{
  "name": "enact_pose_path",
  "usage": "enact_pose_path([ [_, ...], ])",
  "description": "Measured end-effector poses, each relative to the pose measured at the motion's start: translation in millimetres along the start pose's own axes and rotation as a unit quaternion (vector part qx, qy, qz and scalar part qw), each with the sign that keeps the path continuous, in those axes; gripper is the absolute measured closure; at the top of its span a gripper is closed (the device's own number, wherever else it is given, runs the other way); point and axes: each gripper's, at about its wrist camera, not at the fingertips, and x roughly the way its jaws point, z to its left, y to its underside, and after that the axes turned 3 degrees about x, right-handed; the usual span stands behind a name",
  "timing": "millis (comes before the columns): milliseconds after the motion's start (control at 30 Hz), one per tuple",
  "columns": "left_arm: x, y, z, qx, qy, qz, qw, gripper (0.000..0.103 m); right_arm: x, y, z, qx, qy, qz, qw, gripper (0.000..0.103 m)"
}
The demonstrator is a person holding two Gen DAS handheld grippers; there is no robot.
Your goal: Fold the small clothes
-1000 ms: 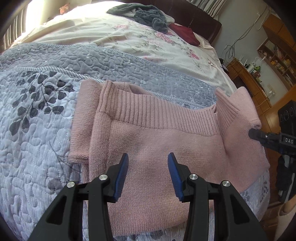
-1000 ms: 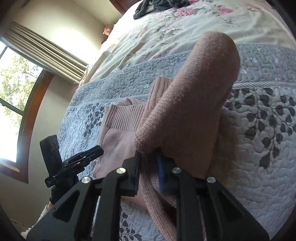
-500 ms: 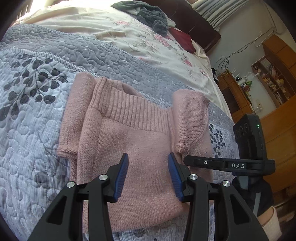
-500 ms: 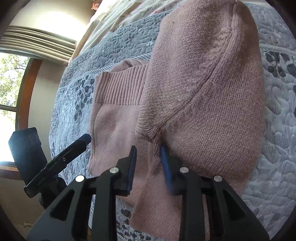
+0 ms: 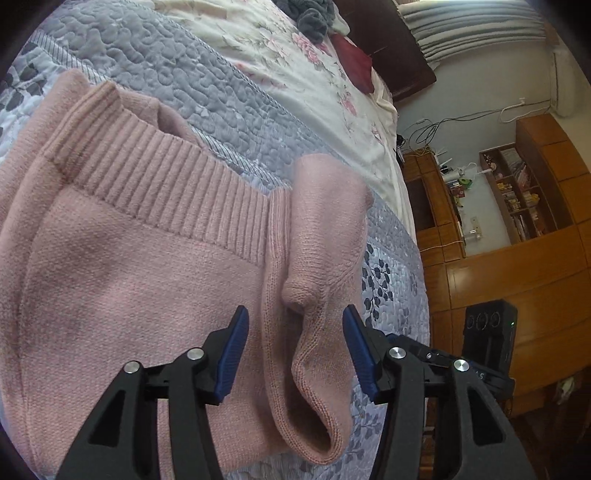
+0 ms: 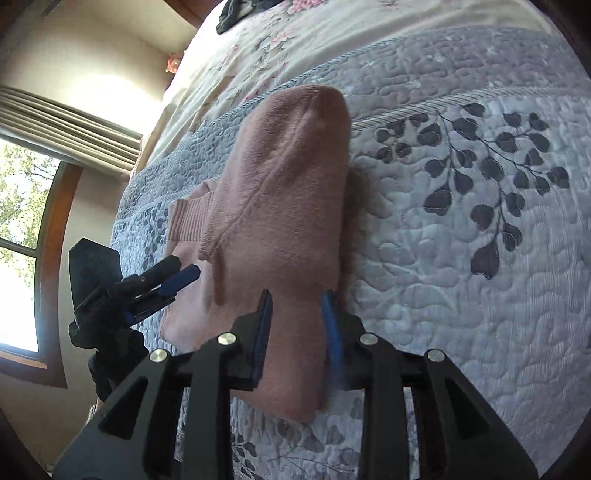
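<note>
Pink knitted sweater (image 5: 122,266) with a wide ribbed band is spread on the grey-blue quilted bedspread (image 5: 207,92) with dark leaf prints, right ahead of both claws. One sleeve (image 5: 321,229) is doubled back onto the body, and its cuff end sags into an open loop just in front of the left gripper (image 5: 293,345). From the right wrist view that same folded part looks like a thick rounded hump (image 6: 291,184) running away from the claw.

Left gripper's blue-padded fingers (image 5: 232,347) are spread wide, one either side of the folded sleeve edge, not pinching it as far as I can see. Right gripper (image 6: 297,336) has its fingers apart too, with knit lying between them; whether the pads (image 6: 263,332) actually touch the fabric is hard to call, since the right-hand pad looks blurred.

Count: one sweater, two grippers, one bedspread. Beyond the left claw there's one dark grey heap of clothes (image 5: 310,14) and one dark red garment (image 5: 354,62) on the floral sheet (image 5: 295,74), both far up the bed.

The sweater's lower edge is cut off behind the left claw's black arms, and its far left side runs out of frame. The right gripper peeks in to the right of the left one, mostly hidden.
</note>
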Motion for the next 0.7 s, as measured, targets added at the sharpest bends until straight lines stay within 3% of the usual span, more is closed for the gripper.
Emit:
enact_pose_path([
  [200, 30.8, -7.1, 3.6, -0.025, -0.002, 0.011, 0.9996, 0.049, 9.5, 17.3, -42.1, 0.038, -0.008, 0.005, 0.999, 0.074],
  [500, 59.7, -13.0, -3.2, -0.031, 0.004, 0.022, 0.9993, 0.051, 20.1, 23.1, -49.1, 0.041, -0.015, 0.005, 0.999, 0.074],
  [567, 64.4, -13.6, -7.3, -0.027, -0.002, 0.027, 0.9993, 0.059, 19.7, 24.1, -49.7, 0.042, -0.018, 0.002, 0.999, 0.074],
  [633, 66.3, -12.5, -11.2, -0.025, -0.004, 0.026, 0.9993, 0.076, 17.1, 24.8, -52.7, 0.044, -0.019, 0.0, 0.999, 0.074],
  [700, 63.3, -10.8, -17.7, -0.018, -0.006, 0.012, 0.9998, 0.08, 13.6, 27.2, -55.5, 0.044, -0.017, -0.002, 0.999, 0.074],
])
